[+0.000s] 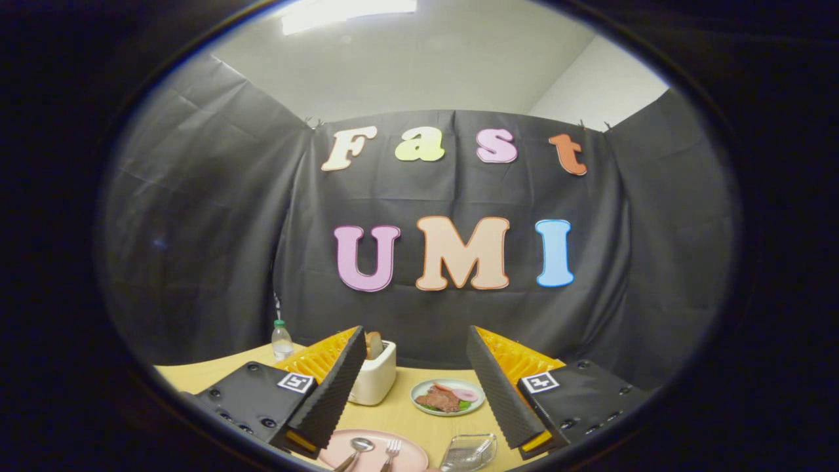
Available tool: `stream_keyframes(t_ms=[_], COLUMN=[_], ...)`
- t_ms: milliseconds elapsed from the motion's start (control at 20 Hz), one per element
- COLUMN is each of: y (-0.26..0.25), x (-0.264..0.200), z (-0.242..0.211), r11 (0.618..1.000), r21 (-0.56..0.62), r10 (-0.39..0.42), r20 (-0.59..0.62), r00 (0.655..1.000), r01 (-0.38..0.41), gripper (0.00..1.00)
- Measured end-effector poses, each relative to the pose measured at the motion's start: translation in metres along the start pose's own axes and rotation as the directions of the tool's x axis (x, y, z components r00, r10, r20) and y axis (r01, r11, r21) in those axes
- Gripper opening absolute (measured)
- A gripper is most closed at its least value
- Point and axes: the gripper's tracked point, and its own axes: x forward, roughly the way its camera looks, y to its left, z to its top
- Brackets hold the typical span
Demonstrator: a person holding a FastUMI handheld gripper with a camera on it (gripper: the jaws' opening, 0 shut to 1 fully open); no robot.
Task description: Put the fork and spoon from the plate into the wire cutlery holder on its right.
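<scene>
The gripper [416, 387] is hovering above the table [393, 413] with its two fingers spread wide and nothing between them. Below and between the fingers, the pink plate [406, 452] is sitting at the near edge of the table, and the spoon [357, 449] and fork [391, 450] are lying side by side on it, spoon to the left of the fork. Just to the right of the plate, the wire cutlery holder [468, 451] is waiting, looking empty from here.

Now the risks, as I judge them. Both pieces are lying flat and close together, so the fingers may be sliding off thin metal or catching both at once. The holder is light wire and sitting right by the plate, so a wide finger coming down could be knocking it or tipping it. A piece dropped in at a slant could be bouncing out.

Counting up: one spoon, one fork, one pink plate, one holder. Beyond the plate, one white toaster [375, 377] with bread in it, one small plate of food [448, 396] to its right, and one small bottle [282, 341] further back left.
</scene>
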Motion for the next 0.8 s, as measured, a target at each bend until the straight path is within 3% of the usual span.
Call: stream_keyframes(t_ms=[450,800], y=[0.010,0.016], x=[0.004,0.006], z=[-0.020,-0.072], r11=[0.999,0.998], r21=[0.012,0.034], r10=[0.031,0.052], r20=[-0.053,-0.198], r00=[0.998,0.979], r01=[-0.031,-0.046], gripper=[0.99,0.99])
